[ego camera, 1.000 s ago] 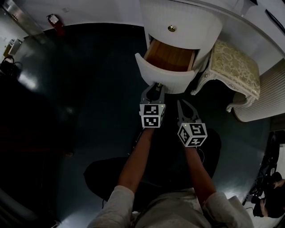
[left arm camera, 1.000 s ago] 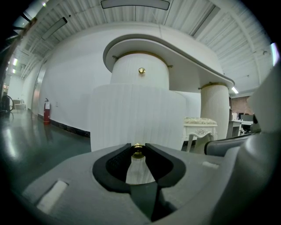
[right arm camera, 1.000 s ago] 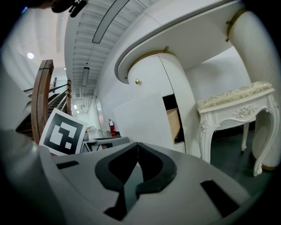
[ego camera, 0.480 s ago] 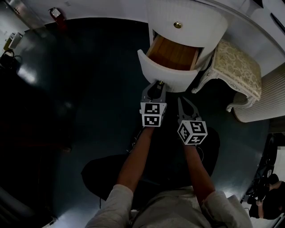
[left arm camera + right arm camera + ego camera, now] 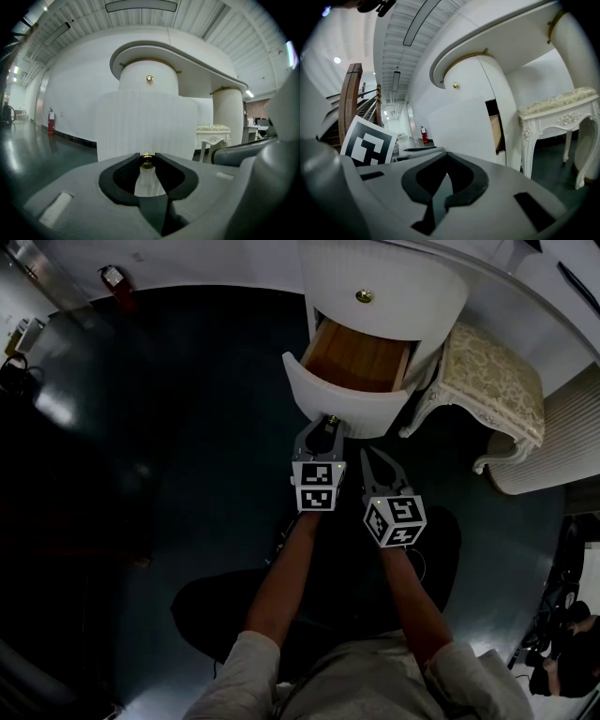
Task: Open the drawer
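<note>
A dark, glossy floor [image 5: 178,427] is bounded at the top of the head view by a white wall [image 5: 206,263], against which a red fire extinguisher [image 5: 112,277] is set. Wide open floor is seen to the left of the furniture and back toward the person. On the right the room is tighter: a cream upholstered stool [image 5: 492,381] with carved white legs is placed close beside the drawer's right corner, and a second fluted column [image 5: 227,115] is stood beyond it.

A curved white tabletop [image 5: 197,58] is carried on a rounded, ribbed pedestal [image 5: 403,292], which bears a small brass upper knob [image 5: 364,297].

The drawer [image 5: 333,395] is found low in this pedestal and is drawn well out toward the person. Its front is a bowed, ribbed white panel, and its bare wooden inside [image 5: 361,360] is exposed from above. The front edge is brought near both grippers.

The left gripper [image 5: 147,158] is held nearly level, and its jaws are clenched on the drawer's brass knob [image 5: 147,162], which is pinched between the dark pads at their tips.

The right gripper [image 5: 446,155] is held just beside the left, apart from the drawer front. Its jaws are closed tip to tip, and nothing is gripped between them.
</note>
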